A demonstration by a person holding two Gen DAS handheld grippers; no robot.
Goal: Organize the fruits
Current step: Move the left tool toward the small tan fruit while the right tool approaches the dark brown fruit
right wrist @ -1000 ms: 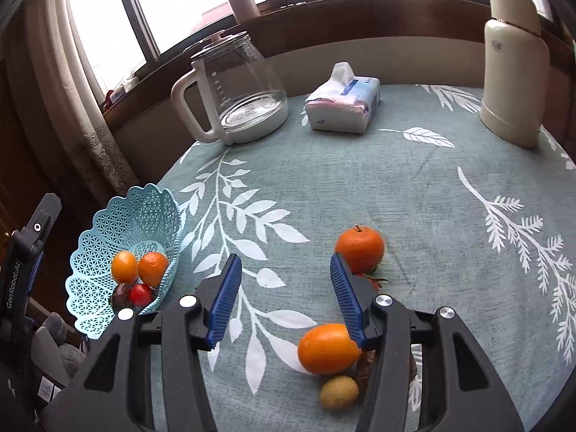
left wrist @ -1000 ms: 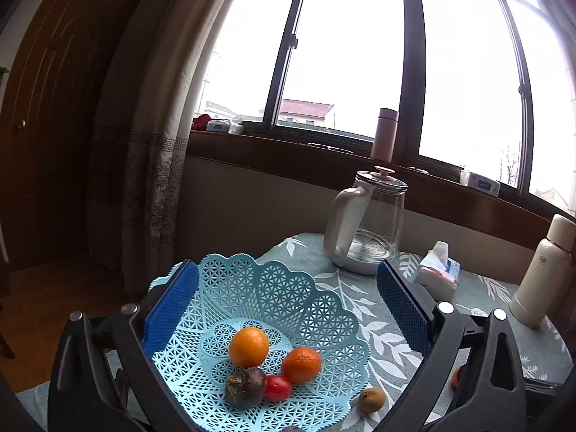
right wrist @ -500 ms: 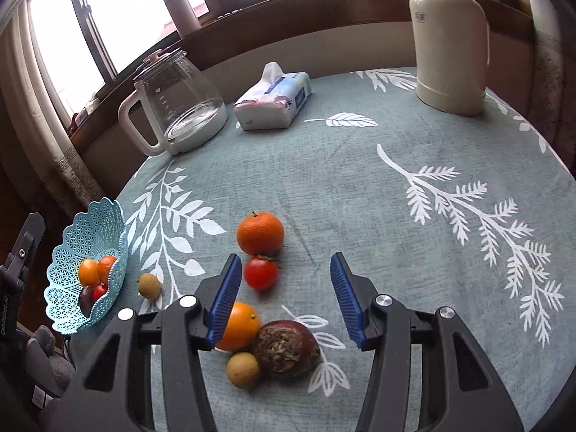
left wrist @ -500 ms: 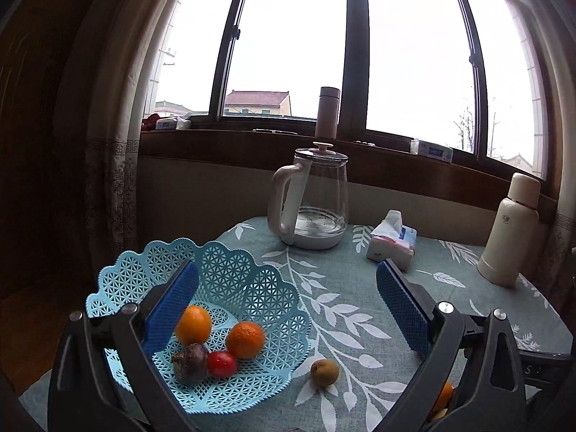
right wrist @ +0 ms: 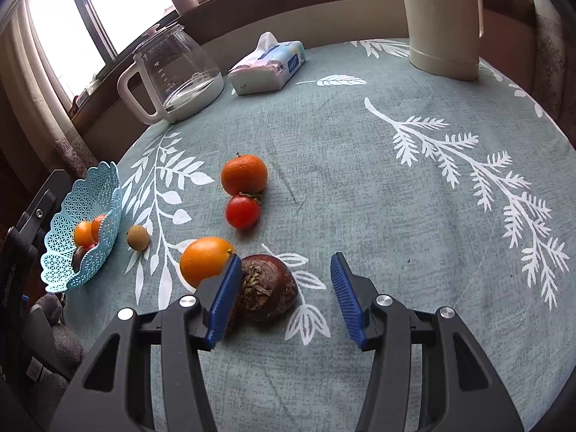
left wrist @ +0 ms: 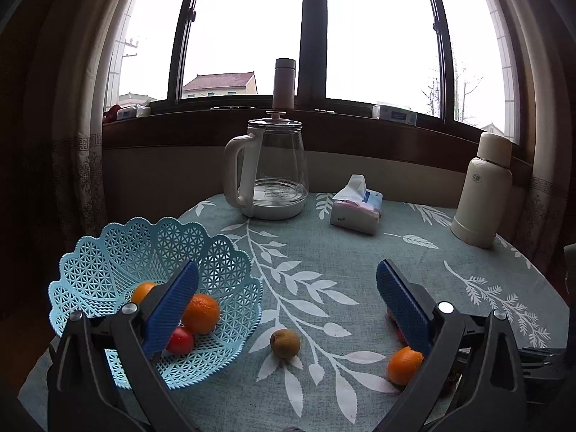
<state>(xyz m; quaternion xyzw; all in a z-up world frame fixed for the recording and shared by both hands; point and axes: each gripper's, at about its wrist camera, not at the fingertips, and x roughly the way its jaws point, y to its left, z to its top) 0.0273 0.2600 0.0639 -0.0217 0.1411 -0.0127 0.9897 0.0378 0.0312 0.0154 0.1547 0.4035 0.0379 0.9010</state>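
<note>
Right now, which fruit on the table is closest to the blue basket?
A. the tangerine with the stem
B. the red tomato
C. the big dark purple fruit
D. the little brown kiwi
D: the small brown kiwi lies on the tablecloth just beside the rim of the blue basket, while the tomato, the dark purple fruit and the stemmed tangerine all lie farther off.
</note>
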